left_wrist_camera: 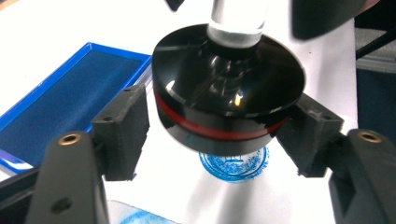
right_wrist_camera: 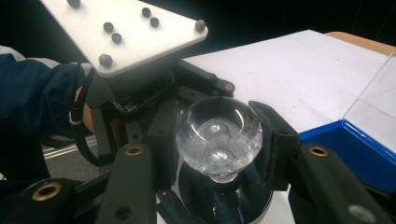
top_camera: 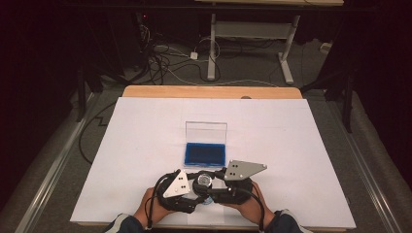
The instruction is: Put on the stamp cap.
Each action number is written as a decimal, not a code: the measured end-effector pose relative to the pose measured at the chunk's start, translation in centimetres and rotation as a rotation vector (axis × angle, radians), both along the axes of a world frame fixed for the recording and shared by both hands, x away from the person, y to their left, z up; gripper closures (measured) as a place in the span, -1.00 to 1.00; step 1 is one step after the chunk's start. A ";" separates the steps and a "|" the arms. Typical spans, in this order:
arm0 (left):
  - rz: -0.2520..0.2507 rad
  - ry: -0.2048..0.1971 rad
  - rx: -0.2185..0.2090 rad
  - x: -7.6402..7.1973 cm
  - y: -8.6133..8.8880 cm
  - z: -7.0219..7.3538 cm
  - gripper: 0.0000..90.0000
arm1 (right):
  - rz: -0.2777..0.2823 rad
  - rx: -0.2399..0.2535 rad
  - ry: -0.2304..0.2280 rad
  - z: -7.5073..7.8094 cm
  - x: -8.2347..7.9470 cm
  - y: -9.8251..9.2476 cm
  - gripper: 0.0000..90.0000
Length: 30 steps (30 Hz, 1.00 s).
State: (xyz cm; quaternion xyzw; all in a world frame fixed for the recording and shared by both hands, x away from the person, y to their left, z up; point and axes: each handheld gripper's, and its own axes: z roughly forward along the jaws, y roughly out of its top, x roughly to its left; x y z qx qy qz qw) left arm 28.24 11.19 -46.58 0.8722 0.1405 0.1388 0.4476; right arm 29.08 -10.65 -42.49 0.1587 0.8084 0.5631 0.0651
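Clear glass, or something like it, forms the round knob (right_wrist_camera: 218, 135) of the stamp (left_wrist_camera: 227, 95), and the right gripper view shows it pinched between the pads of the right hand-held gripper (right_wrist_camera: 219, 140), jaws pressed against both sides of the ball. Below that knob the stamp widens into a glossy black disc with a red band, which the left gripper view shows from close up: the disc hangs tilted just above the white sheet (top_camera: 145, 145), between the pads of the left hand-held gripper (left_wrist_camera: 219, 135). Those jaws stand spread; the pad on the left of that view stands clear of the disc, while the other sits right at its rim and I cannot tell whether it touches. That same view gives away a round blue stamped print (left_wrist_camera: 234, 164) on the sheet directly under the disc, and part of another blue print (left_wrist_camera: 135, 218) at the bottom edge. From the high view the two hand-held grippers meet at the near edge of the table (top_camera: 209, 91), the left (top_camera: 192, 187) and right (top_camera: 214, 187) close together around the stamp, with both forearms coming in from below. Just beyond them lies the blue ink pad (top_camera: 204, 154) in its case, the clear lid (top_camera: 206, 131) standing upright behind it.
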 end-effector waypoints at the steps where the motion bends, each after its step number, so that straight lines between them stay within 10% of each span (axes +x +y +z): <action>1: -0.001 -0.002 -0.001 0.0 0.0 0.0 -0.35 | -0.003 -0.002 -0.003 0.0 0.0 0.0 0.26; 30: 0.118 -0.059 0.001 0.0 3.9 0.8 -0.68 | -0.054 0.002 -0.046 1.4 0.6 -2.0 0.26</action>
